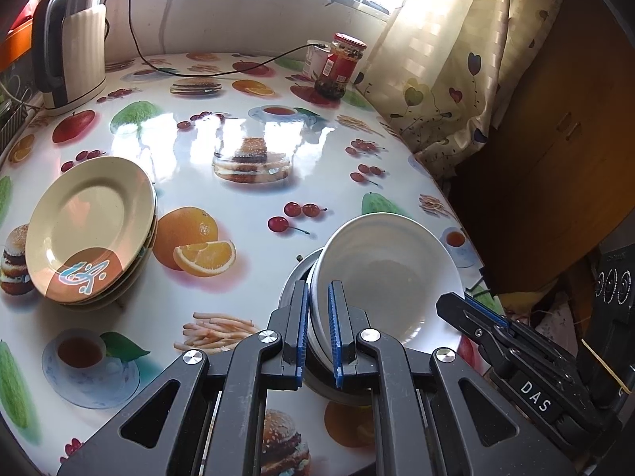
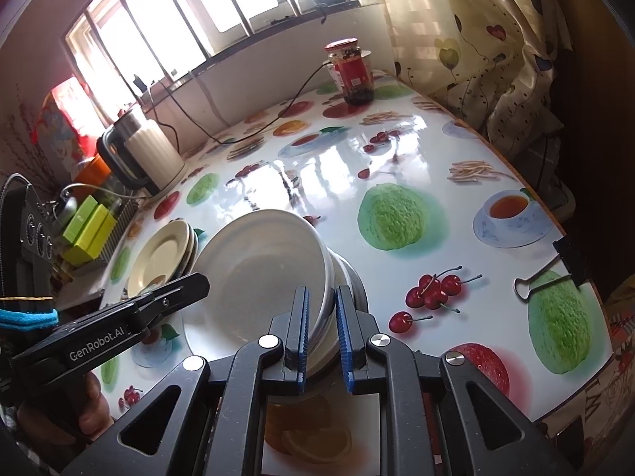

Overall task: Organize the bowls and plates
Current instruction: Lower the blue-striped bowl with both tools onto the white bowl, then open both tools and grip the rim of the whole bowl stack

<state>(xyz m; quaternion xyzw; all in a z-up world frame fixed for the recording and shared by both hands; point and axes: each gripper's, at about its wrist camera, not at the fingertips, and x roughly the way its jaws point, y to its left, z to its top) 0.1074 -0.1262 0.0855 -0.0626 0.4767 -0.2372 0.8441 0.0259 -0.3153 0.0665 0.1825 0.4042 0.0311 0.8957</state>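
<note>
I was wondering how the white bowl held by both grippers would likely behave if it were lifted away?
The white bowl looks rigid and glazed, so probably slippery on its thin rim. It sits tilted in a steel bowl, so it may shift once freed. The left gripper and right gripper pinch opposite edges, which likely steadies it.

Electric kettle [image 1: 69, 45], cream body, black handle, upper left of left wrist view, on glossy fruit-and-burger print tablecloth [image 1: 246, 194]. Black cable [image 1: 222, 73] across cloth from kettle side toward jar. Red-lidded glass jar [image 1: 340, 65], red label, dark contents, top centre, just in front of white container [image 1: 315, 59]. Heart-pattern curtain [image 1: 448, 67] upper right. Black binder clip [image 2: 555, 269] on right table edge in right wrist view. Lime-green boxes [image 2: 89, 226] at left edge. Barred window [image 2: 190, 12] along top.
</note>
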